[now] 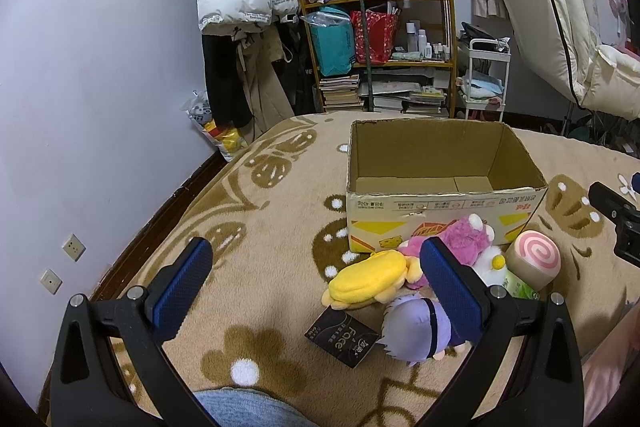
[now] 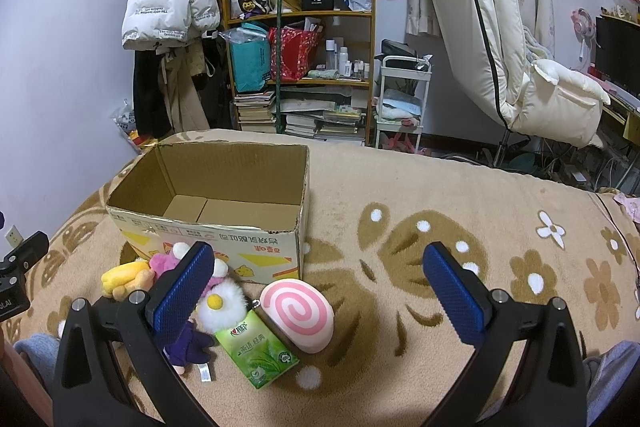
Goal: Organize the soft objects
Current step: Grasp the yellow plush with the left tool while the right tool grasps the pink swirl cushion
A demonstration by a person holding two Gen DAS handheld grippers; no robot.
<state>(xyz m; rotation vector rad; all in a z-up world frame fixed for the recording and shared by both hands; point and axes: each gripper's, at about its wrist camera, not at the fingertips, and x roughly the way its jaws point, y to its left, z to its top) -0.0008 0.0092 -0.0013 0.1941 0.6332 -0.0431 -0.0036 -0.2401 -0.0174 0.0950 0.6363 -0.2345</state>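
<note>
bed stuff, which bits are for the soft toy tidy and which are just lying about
For the job:
box
yellow plush
pink plush
purple plush
white pompom
swirl roll

Just lying about:
black packet
green tissue pack
bookshelf
chair

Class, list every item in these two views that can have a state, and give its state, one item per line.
Cardboard box: open at the top, upright, nothing inside.
Left tongs: open, holding nothing.
Right tongs: open, holding nothing.
Yellow plush: lying on the blanket, outside the box.
Pink plush: against the box front, outside.
Swirl roll plush: on its side, outside the box.
Green tissue pack: lying flat beside the roll.
</note>
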